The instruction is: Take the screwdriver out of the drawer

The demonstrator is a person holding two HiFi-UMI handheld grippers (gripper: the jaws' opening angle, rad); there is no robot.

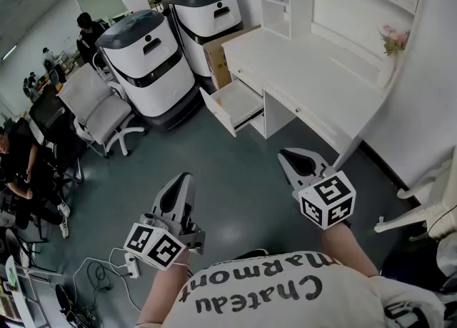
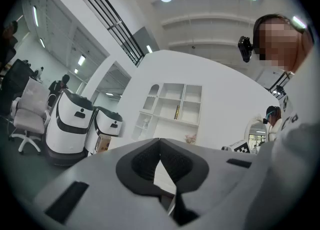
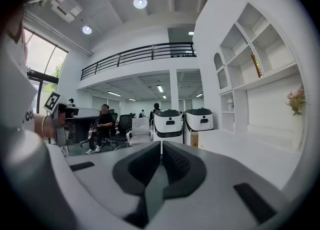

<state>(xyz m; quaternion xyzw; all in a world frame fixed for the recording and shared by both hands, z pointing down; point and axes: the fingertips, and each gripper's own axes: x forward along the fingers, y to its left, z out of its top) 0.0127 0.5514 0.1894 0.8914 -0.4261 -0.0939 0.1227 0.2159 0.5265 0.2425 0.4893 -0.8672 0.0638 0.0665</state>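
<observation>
Screwdriver nowhere to be made out; presumably inside the open drawer below the near end of the white desk, though too pale and small in the head view to tell any contents. Well apart from both grippers, with bare grey floor between.

Left gripper held level, fingers closed tip to tip on nothing. Right gripper tipped slightly down, fingers likewise pressed together and empty. Neither aimed squarely at the drawer.

Likely trouble from here:
- Reaching in with fingers closed: would shove or roll the screwdriver toward the back instead of gripping it. Needs opening before entry.
- Knocking the drawer front or side wall on the way in: could push it shut, or jam a gripper against the rim.
- Low drawer, steep reach down: easy to misjudge depth and scrape the bottom.
- Pinching a round handle off-centre: probable slip or swing once lifted, perhaps a drop onto the floor.
- Tight surroundings: cardboard box and white machines just beside the drawer, so little room for a wide approach from the left.
</observation>
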